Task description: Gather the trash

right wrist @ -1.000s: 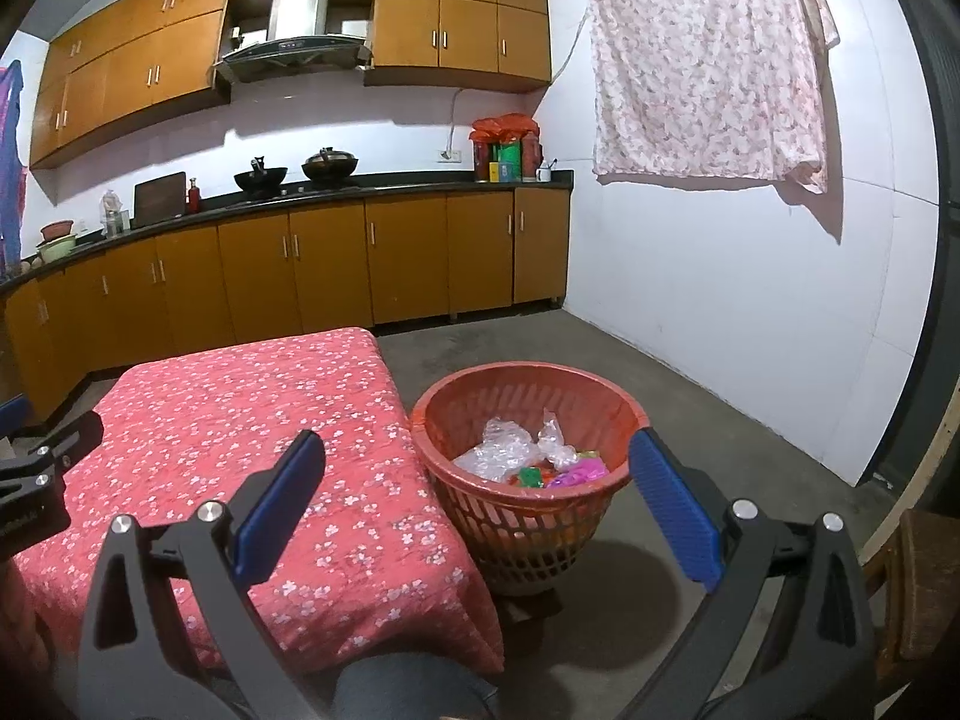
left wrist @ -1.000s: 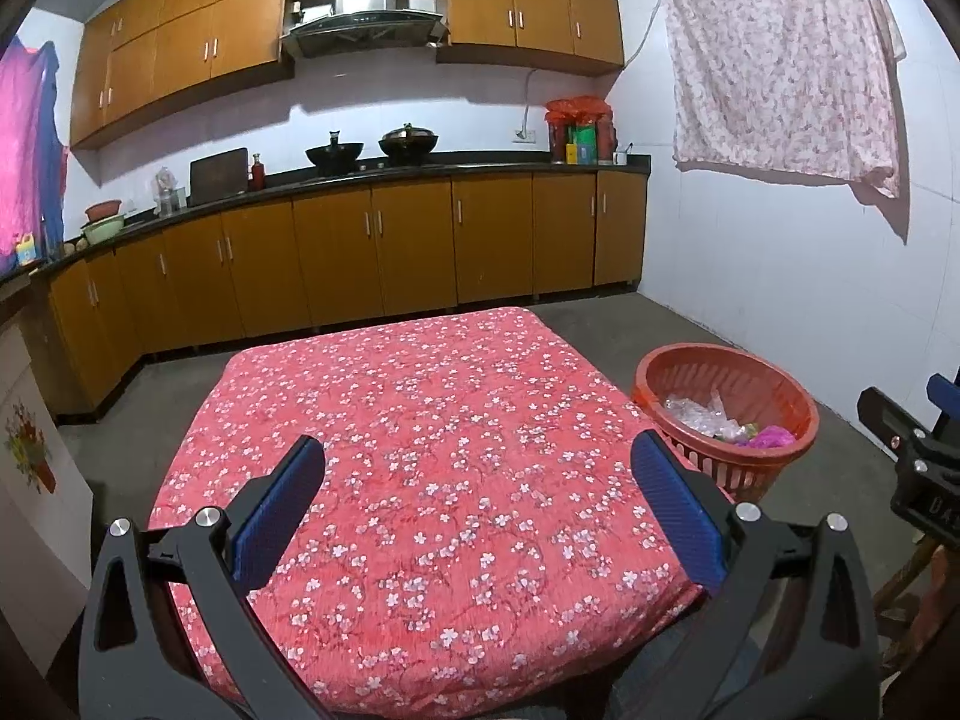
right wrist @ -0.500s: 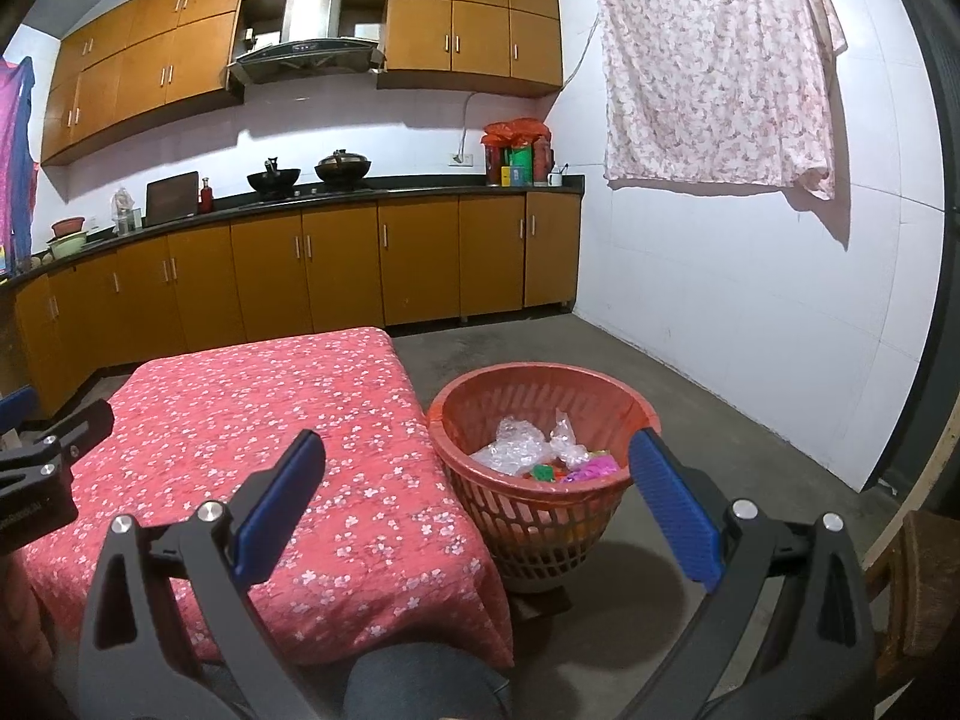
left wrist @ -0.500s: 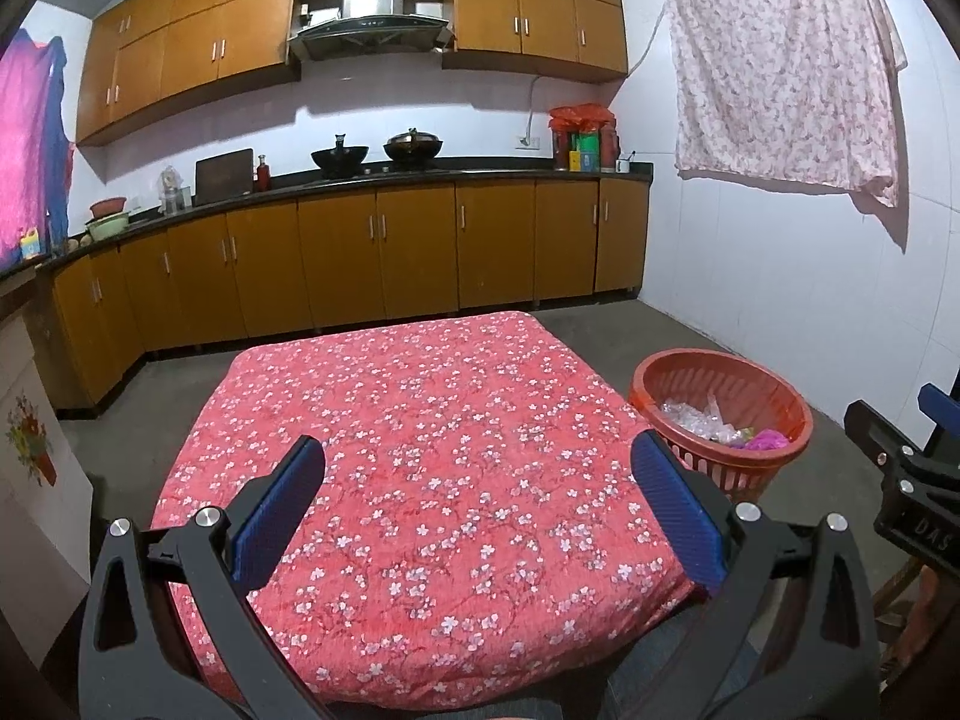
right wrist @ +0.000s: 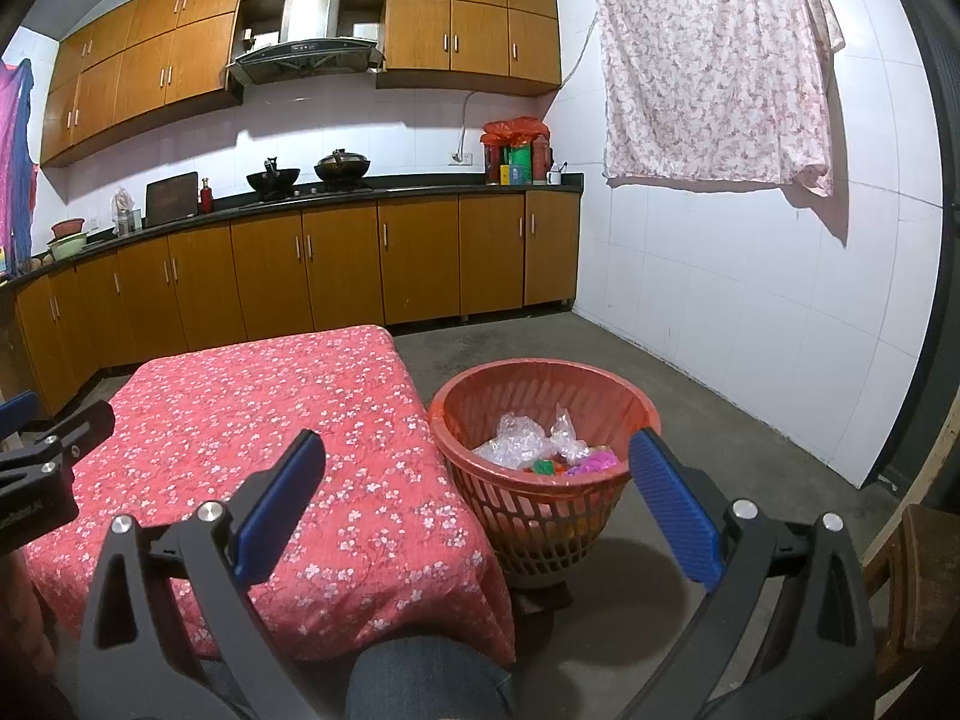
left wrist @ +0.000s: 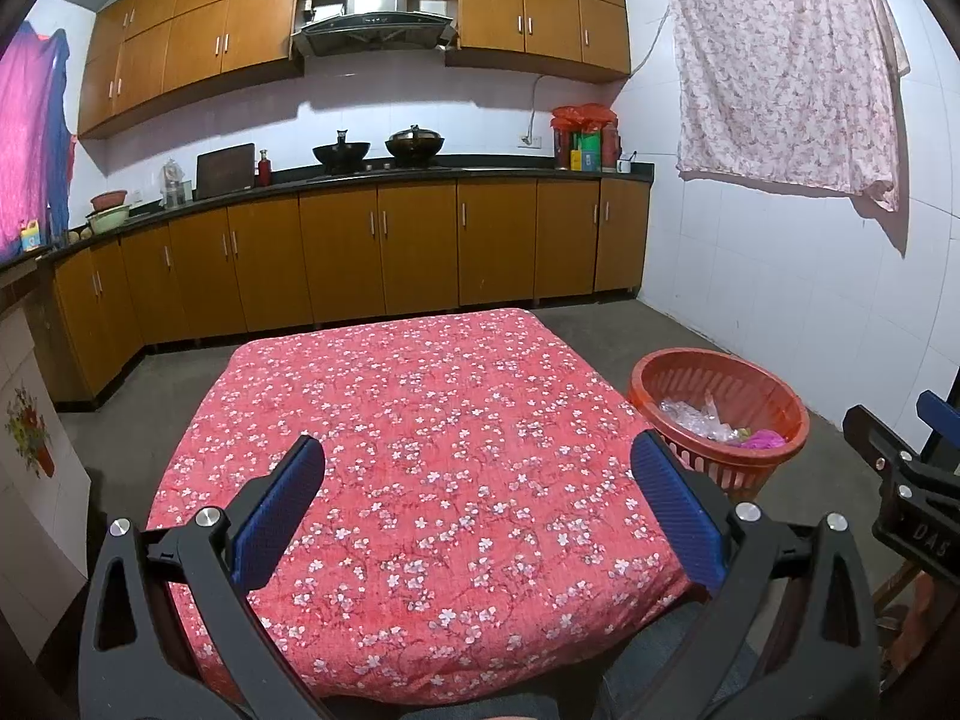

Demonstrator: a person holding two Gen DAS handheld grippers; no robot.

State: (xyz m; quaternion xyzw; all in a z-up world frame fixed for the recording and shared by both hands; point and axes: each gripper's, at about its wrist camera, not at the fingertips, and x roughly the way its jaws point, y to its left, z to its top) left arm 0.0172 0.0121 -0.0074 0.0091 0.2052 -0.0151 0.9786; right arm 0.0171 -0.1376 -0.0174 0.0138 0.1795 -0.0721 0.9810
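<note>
An orange slatted basket (right wrist: pixel 540 504) stands on the floor at the table's right side, also seen as the basket (left wrist: pixel 717 372) in the left wrist view. Inside lie crumpled clear plastic (right wrist: pixel 516 444), a pink scrap (right wrist: pixel 594 461) and a green bit (right wrist: pixel 543 466). My left gripper (left wrist: pixel 477 495) hovers open above the near part of the table with the red flowered cloth (left wrist: pixel 420 420), nothing between its blue pads. My right gripper (right wrist: pixel 474 492) is open too, held over the table's right corner and the basket, holding nothing.
Brown cabinets and a black counter (left wrist: pixel 390 171) with woks run along the back wall. A flowered cloth (right wrist: pixel 714 60) hangs on the white right wall. A person's knee in jeans (right wrist: pixel 420 681) shows below. A wooden chair (right wrist: pixel 918 576) sits at the right edge. Grey floor surrounds the basket.
Both grippers have drawn back and risen slightly; the table and basket look a little farther off. Both stay open and hold nothing.
</note>
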